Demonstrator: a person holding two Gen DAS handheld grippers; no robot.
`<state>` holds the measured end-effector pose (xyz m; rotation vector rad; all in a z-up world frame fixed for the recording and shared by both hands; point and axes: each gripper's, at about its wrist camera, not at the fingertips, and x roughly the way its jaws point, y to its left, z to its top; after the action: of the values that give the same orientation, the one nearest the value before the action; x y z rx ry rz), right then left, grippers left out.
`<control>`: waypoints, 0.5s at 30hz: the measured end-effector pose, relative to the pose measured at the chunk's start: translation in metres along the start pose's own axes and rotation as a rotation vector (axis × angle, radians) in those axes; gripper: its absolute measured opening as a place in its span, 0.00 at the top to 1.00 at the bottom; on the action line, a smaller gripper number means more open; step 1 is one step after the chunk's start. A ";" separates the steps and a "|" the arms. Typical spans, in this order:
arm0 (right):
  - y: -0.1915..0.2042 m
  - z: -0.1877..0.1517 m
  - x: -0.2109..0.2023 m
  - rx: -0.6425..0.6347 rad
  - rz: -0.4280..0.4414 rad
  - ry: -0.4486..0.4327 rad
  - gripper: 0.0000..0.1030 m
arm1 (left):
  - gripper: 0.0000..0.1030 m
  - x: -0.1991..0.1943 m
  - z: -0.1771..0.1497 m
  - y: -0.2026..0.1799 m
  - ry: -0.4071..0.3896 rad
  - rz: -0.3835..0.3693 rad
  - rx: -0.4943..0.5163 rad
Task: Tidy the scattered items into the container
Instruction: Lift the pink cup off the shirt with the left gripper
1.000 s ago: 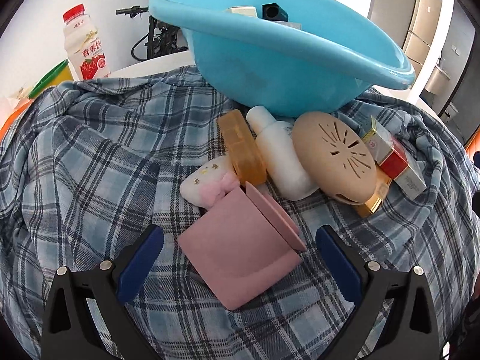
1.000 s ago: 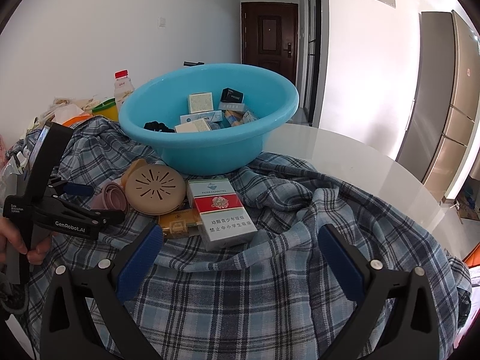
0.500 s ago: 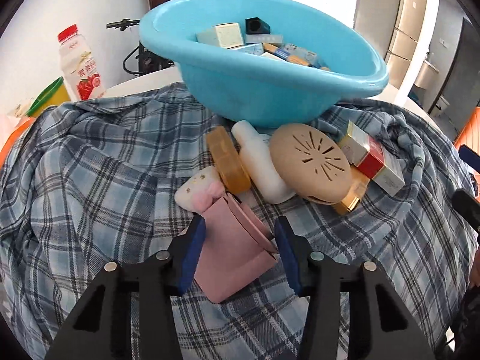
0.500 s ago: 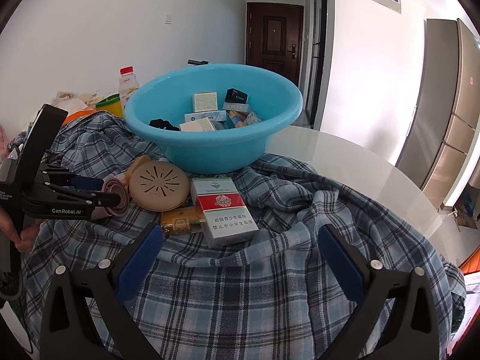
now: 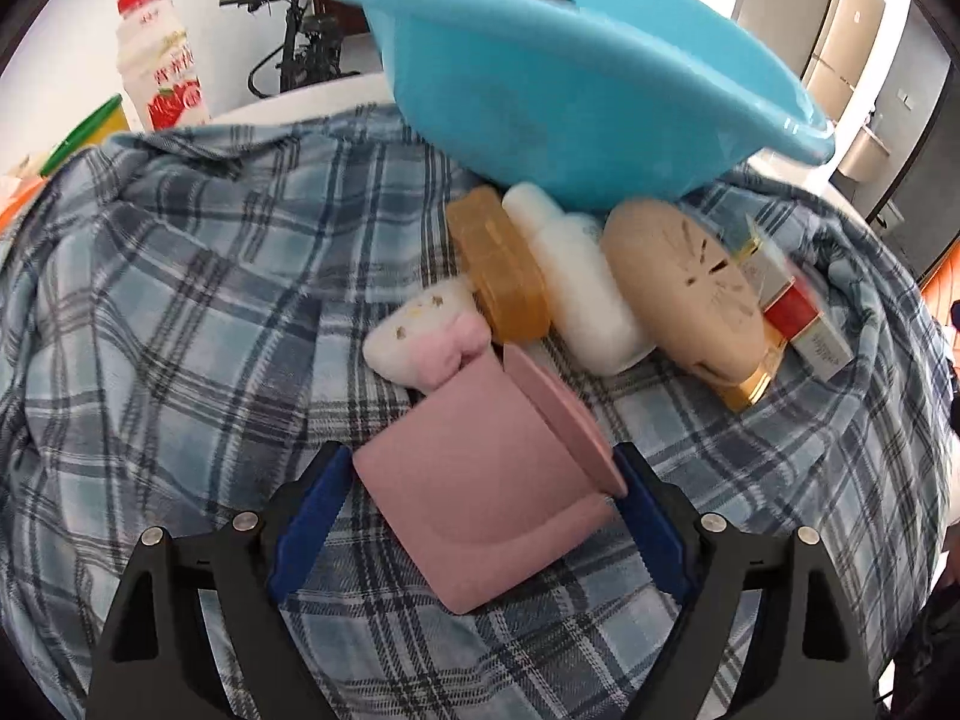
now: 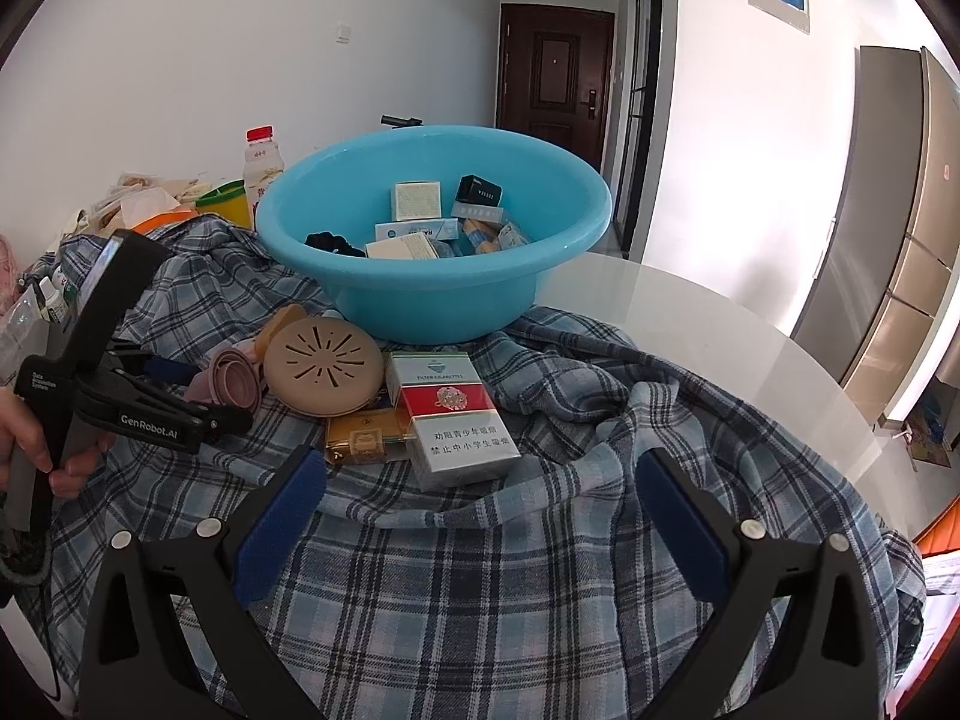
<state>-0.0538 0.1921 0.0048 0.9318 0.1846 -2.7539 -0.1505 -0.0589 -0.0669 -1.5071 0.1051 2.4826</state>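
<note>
- The left gripper (image 5: 483, 495) is seen angled down over the plaid cloth (image 5: 180, 312), its jaws opening, with a pink cup-shaped object (image 5: 480, 504) lying on its side between the blue pads.
- The right pad is seen at the edge of the pink object's round rim and the left pad at its opposite corner; whether they press on it cannot be told.
- Just beyond the pink object, a small white-and-pink soft item (image 5: 429, 339) is found touching its far corner.
- Beside that, an amber translucent case (image 5: 501, 267), a white bottle (image 5: 576, 276) and a round beige slotted case (image 5: 684, 288) are lined up side by side, touching one another.
- A red-and-white cigarette pack (image 5: 804, 324) and a gold box (image 5: 750, 387) are placed against the beige case's right side.
- The blue basin (image 5: 570, 78) is set behind this row, on the cloth; small boxes and a black item are seen inside it in the right wrist view.
- A red-capped drink bottle (image 5: 162, 60) stands behind the cloth to the left.
- The right gripper (image 6: 480, 516) is held spread wide above bare cloth, with nothing between its pads, in front of the cigarette pack.
- A hand (image 6: 30, 438) is seen at the left edge of the right wrist view, gripping the left tool's handle.
</note>
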 end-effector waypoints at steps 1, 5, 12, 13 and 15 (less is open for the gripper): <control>0.000 0.000 0.001 0.000 0.000 0.001 0.00 | 0.14 0.000 -0.001 -0.001 -0.008 0.005 0.009; -0.002 -0.002 0.004 0.001 -0.006 0.010 0.00 | 0.17 -0.003 -0.004 -0.002 -0.022 0.008 0.012; -0.001 -0.006 0.005 0.007 -0.003 0.026 0.00 | 0.17 -0.022 -0.007 0.000 -0.034 0.001 -0.011; -0.001 -0.006 0.005 0.004 -0.003 0.027 0.00 | 0.17 -0.026 -0.007 -0.001 -0.040 0.000 -0.010; 0.001 -0.006 0.004 -0.001 -0.003 0.027 0.00 | 0.17 -0.036 -0.009 -0.001 -0.059 0.005 -0.007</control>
<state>-0.0531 0.1921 -0.0022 0.9697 0.1924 -2.7443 -0.1264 -0.0653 -0.0391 -1.4366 0.0903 2.5308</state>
